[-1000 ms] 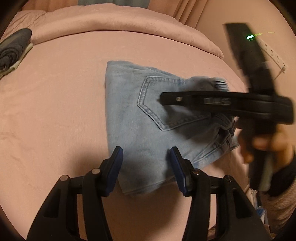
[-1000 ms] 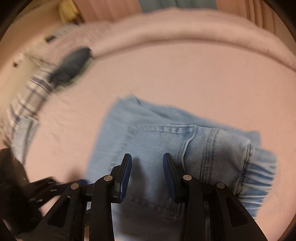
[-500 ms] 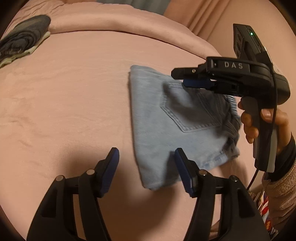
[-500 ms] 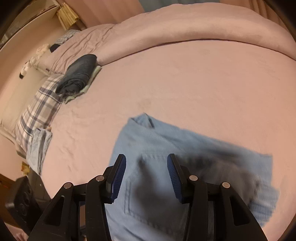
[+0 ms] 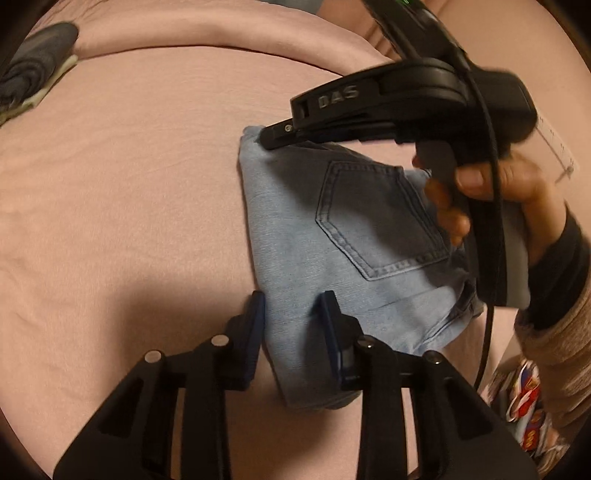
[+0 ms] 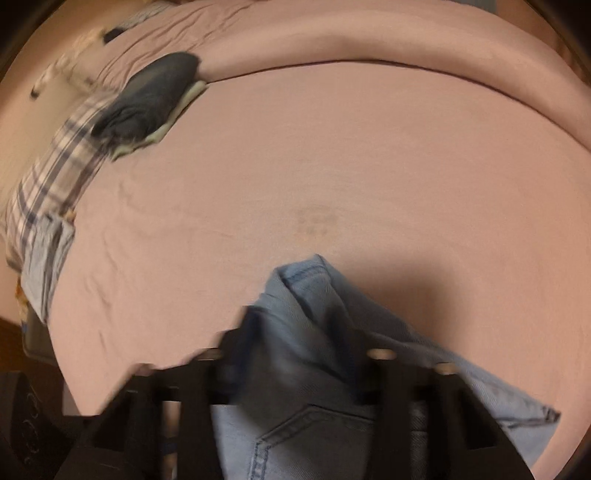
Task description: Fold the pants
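The light blue jeans point(image 5: 314, 229) lie folded into a small bundle on the pink bed, back pocket up. My left gripper point(image 5: 295, 321) is half open, its fingers straddling the bundle's near left corner. My right gripper point(image 5: 264, 138) reaches in from the right, held in a hand, with its tips at the bundle's far left corner. In the right wrist view the jeans point(image 6: 295, 314) bunch up between the blurred fingers of that gripper point(image 6: 295, 354), which look closed on the denim.
The pink bedspread point(image 6: 332, 155) stretches out beyond the jeans. A dark folded garment point(image 6: 147, 103) lies on a plaid pillow point(image 6: 51, 170) at the far left. A rolled pink duvet point(image 5: 207, 26) runs along the back. Colourful packaging point(image 5: 524, 410) sits at the bed's right edge.
My right gripper has moved down to the far left corner of the jeans and closed on the fabric. My left gripper has moved in onto the near corner and narrowed.
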